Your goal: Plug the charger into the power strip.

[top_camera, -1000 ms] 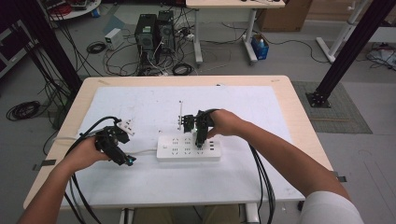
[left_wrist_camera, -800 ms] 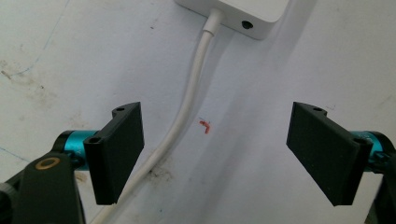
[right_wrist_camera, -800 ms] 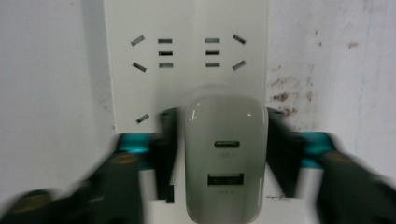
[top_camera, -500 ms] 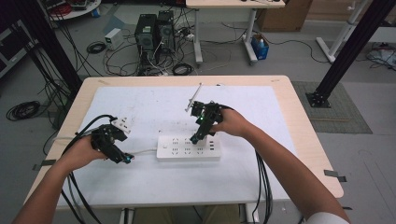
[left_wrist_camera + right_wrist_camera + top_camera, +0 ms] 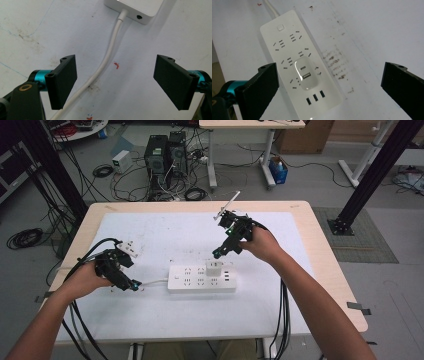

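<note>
Plugging of a white USB charger [image 5: 214,268] into the white power strip [image 5: 201,278] looks finished; the charger is seen seated in a socket toward the strip's right half, upright, its two USB ports facing up in the right gripper view [image 5: 305,74].

Right gripper [image 5: 223,251]: held above the table at about 1 o'clock from the charger, clear of it. Its jaws have just been opening and now stand wide apart, with nothing between them.

Left gripper [image 5: 131,285]: rested low at 9 o'clock from the strip, just beside the strip's end. Jaws spread wide, astride the white power cord [image 5: 107,56] where it leaves the strip; the cord is untouched by either pad as far as can be seen. A small white plug [image 5: 129,249] lies on the table at about 11 o'clock from this gripper.

Step judged in hand: release and withdrawal. To be done well, the right gripper should be lifted straight away from the charger, jaws kept wide, so the charger is not clipped and rocked in its socket. The strip is light and loose on the white table cover [image 5: 280,305]; the left gripper is well placed to steady it should it shift. Seating of the charger should be checked as flush before anything else is reached for.
</note>
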The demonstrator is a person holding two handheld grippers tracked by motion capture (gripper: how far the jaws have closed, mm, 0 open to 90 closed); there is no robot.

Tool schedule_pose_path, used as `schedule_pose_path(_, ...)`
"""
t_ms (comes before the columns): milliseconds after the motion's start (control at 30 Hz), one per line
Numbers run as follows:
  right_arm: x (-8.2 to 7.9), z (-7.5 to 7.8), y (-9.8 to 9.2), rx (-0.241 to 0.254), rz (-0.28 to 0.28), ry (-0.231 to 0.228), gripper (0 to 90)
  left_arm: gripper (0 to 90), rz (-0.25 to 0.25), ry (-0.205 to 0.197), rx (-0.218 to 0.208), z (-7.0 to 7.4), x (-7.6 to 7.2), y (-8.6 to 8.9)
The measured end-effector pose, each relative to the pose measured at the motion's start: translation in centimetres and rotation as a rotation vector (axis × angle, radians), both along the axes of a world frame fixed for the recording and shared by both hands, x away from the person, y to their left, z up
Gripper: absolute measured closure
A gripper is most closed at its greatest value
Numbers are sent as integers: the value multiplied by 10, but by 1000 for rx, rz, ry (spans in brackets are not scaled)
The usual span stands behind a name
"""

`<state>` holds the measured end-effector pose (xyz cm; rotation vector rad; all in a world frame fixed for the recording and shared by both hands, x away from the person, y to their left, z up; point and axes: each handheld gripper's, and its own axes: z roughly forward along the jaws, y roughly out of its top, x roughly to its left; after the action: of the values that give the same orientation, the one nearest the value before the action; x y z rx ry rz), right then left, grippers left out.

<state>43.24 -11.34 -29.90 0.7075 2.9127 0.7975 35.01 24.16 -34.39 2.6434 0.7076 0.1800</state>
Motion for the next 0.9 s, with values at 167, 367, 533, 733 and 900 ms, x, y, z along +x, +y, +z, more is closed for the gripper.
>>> schedule_pose_path(167,-12,11,-18,-26,-6,-16,8,191,21,1,4,4,2,1)
schedule_pose_path(367,-27,24,-42,-61,-37,-61,9,191,72,-3,-2,11,4,1)
schedule_pose_path(533,-41,27,-65,-122,-84,-69,9,191,77,-14,2,12,3,1)
schedule_pose_path(733,-63,28,-100,-143,-172,-74,9,191,48,-20,5,11,1,0)
schedule_pose_path(900,-73,25,-117,-152,-203,-69,9,191,46,-23,20,11,1,-1)
